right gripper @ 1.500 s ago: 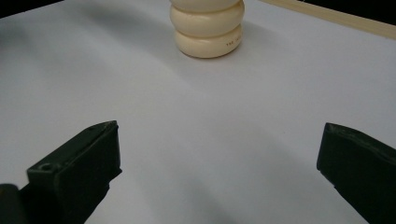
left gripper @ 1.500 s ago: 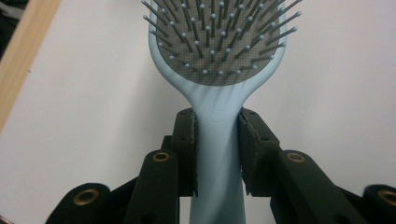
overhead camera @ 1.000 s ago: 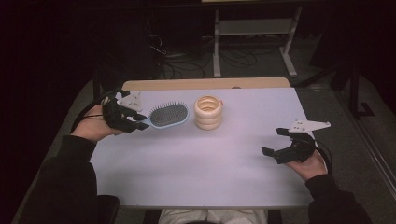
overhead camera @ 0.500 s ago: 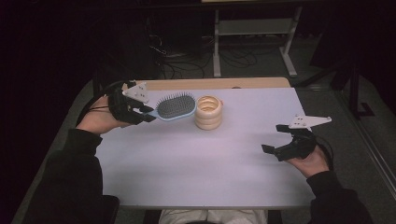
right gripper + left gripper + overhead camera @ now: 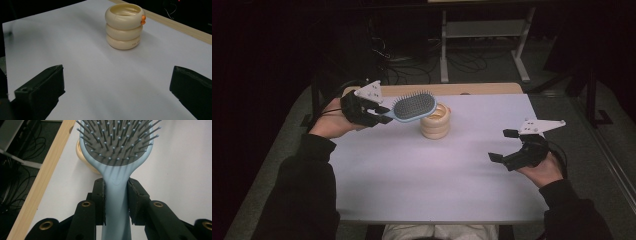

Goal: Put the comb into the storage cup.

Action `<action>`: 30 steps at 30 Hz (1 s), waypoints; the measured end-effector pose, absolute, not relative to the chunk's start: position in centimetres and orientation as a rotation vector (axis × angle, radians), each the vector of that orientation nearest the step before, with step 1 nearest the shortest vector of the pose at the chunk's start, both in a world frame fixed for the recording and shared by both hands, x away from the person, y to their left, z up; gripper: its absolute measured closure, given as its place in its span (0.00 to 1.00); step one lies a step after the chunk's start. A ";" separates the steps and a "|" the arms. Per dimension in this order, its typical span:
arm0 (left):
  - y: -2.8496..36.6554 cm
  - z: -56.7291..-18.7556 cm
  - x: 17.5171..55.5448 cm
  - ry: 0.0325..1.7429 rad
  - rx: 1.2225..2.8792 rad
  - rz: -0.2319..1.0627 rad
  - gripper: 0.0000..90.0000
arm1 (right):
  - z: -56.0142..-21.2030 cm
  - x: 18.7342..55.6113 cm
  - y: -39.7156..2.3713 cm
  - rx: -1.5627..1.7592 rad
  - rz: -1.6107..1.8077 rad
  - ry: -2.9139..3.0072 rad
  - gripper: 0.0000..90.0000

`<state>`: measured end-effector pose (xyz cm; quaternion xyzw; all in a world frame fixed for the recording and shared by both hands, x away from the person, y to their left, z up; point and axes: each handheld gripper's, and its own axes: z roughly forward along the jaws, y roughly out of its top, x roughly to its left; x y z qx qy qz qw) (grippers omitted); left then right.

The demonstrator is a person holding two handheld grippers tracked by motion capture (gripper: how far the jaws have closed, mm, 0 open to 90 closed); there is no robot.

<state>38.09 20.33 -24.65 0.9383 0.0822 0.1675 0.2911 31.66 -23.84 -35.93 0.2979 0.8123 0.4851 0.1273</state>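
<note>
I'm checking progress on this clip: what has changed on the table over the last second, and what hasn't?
The left gripper, shut on the hairbrush handle throughout, has carried the brush toward the cream ribbed container; its head now overlaps the container's rim in the high view. The right gripper has lifted a little, jaws open and empty as before. The container stayed where it was on the white table.

Hairbrush (image 5: 117,152) tip cut off (top edge).

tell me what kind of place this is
Probably a lab or workshop set up for recording: a white table in a dark room, loose cables on the floor behind, and a metal rack.
</note>
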 end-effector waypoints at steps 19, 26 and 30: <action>18.4 -25.7 38.3 0.199 2.431 0.473 0.78 | -33.5 32.8 -21.7 0.790 1.418 2.381 0.00; 17.2 -26.7 38.6 0.185 2.403 0.466 0.78 | -33.3 33.3 -21.4 0.786 1.432 2.388 0.00; 16.6 -27.2 38.8 0.179 2.387 0.458 0.78 | -33.2 33.4 -21.2 0.784 1.432 2.396 0.00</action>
